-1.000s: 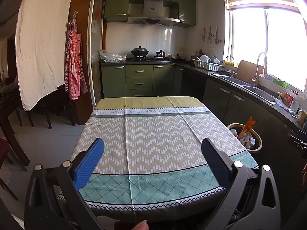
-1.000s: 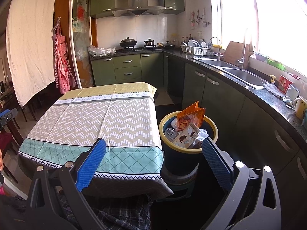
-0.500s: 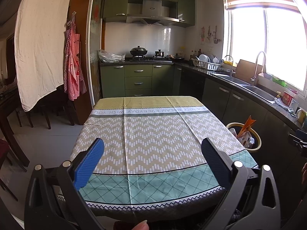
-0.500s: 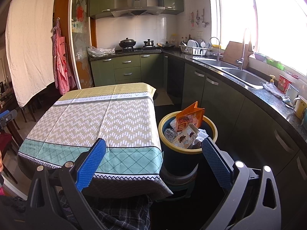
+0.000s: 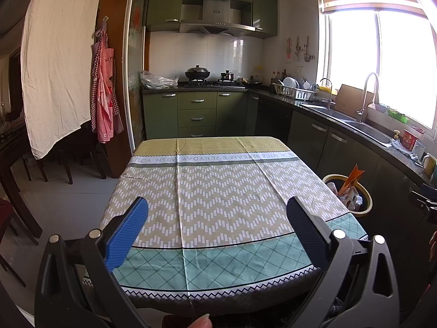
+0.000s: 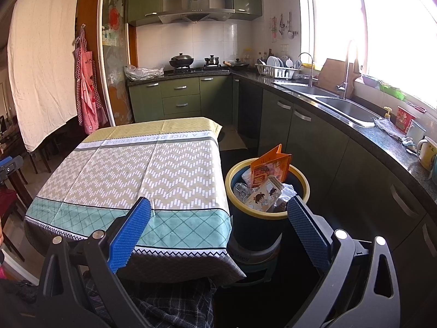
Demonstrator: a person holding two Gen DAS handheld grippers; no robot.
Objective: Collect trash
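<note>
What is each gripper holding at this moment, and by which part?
Nothing is held. The left gripper is open above the table, and the right gripper is open in front of the trash bin; no object sits between their fingers.

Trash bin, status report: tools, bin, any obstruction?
Left tool open, empty. Right tool open, empty. Trash bin full beside table. Nothing in the way.

Matt cloth tablecloth, glossy tiles
</note>
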